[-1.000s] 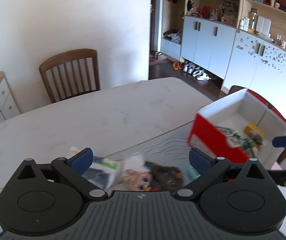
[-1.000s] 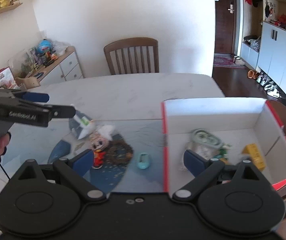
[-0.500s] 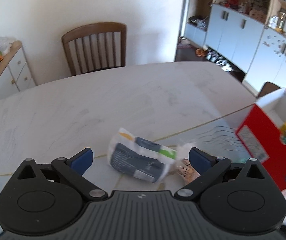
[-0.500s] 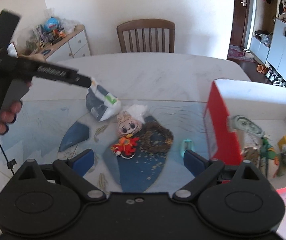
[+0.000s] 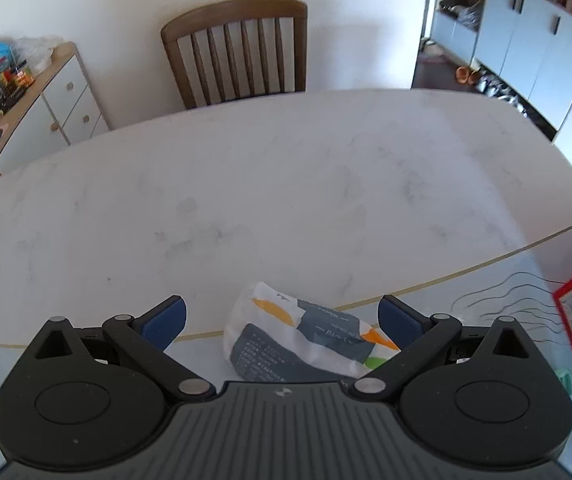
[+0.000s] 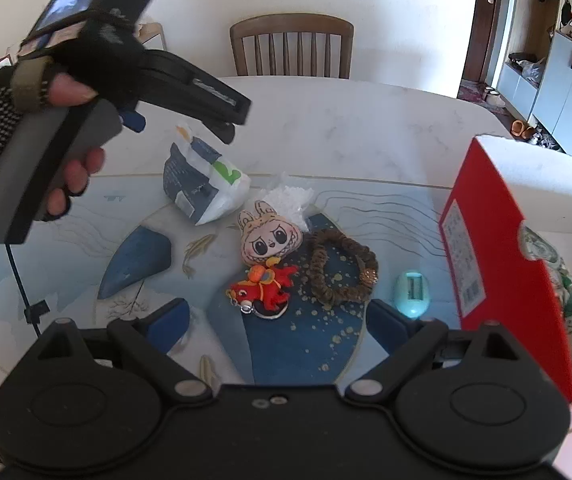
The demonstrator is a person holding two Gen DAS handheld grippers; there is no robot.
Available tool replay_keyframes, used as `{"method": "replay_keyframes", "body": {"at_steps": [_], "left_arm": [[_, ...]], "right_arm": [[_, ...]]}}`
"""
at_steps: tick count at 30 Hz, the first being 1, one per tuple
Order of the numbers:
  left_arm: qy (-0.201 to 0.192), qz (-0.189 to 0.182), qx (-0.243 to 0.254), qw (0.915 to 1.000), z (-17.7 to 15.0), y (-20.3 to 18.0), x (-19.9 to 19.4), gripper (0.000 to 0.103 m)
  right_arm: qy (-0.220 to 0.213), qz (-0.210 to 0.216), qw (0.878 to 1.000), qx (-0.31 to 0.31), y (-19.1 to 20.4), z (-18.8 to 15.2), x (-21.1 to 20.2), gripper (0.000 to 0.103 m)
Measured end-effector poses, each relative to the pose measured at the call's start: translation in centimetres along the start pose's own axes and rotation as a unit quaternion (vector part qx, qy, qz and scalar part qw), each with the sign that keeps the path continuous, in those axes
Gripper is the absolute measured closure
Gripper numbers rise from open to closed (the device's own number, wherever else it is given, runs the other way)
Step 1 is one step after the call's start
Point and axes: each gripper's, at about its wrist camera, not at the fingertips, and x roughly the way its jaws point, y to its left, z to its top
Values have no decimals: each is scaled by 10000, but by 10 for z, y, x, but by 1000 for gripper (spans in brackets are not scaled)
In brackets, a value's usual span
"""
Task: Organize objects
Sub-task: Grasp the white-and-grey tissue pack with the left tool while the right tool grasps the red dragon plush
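Nearest, the right gripper point(image 6: 275, 316) is held with fingers apart over the mat, empty. The left gripper point(image 5: 281, 318) is poised with fingers spread around the tissue pack point(image 5: 310, 340), which lies on the table point(image 5: 286, 184). A soft pack could be pinched off-centre and slip. Far right, the red box point(image 6: 498, 248) is seen holding several small items.
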Motion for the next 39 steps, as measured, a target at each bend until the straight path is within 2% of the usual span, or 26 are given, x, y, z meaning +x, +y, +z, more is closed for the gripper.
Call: {"method": "replay_keyframes", "body": {"at_steps": [9, 11, 22, 25, 28, 33, 39], "left_arm": [[239, 149, -37, 9996, -10, -7, 26, 0], [282, 131, -14, 9995, -14, -6, 29, 0], [313, -74, 134, 9994, -44, 17, 28, 0], [298, -57, 167, 9994, -53, 24, 28, 0], [262, -134, 86, 9995, -58, 31, 27, 0], [154, -235, 132, 9995, -64, 34, 25, 1], [106, -348, 230, 9991, -64, 31, 22, 2]], "right_arm": [[75, 22, 10000, -13, 7, 4, 31, 13], [95, 52, 9999, 12, 8, 4, 37, 17], [142, -30, 9999, 2, 14, 7, 63, 19], [139, -32, 9999, -41, 17, 7, 66, 20], [89, -166, 9998, -80, 21, 8, 65, 27], [-42, -75, 9999, 89, 19, 4, 53, 28], [42, -18, 9999, 99, 25, -1, 57, 28]]}}
